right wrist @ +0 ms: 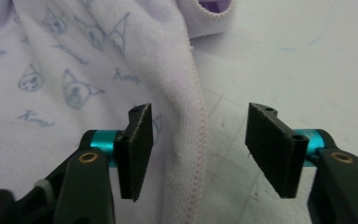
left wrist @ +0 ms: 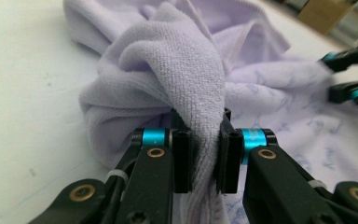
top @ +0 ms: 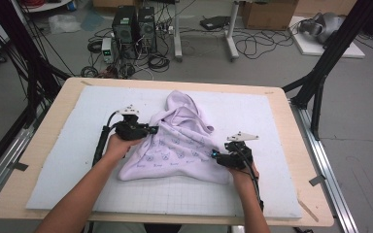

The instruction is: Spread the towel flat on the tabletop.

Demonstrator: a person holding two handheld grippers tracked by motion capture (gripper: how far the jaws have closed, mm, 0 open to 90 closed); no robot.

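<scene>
High view: the lilac towel lies crumpled at the centre of the frame on your counter. Your left gripper is clenched on a fold at its left edge. Your right gripper stands released, straddling the towel's stitched hem.

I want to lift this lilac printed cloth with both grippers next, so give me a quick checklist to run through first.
1. Left gripper shut on a fold of the lilac printed terry cloth: ok.
2. Right gripper closed on the cloth's stitched hem: not ok, fingers stand apart.
3. Hem lies between the right fingers: ok.
4. Cloth spread flat: not ok, bunched.
5. White gridded mat bare around the cloth: ok.
</scene>
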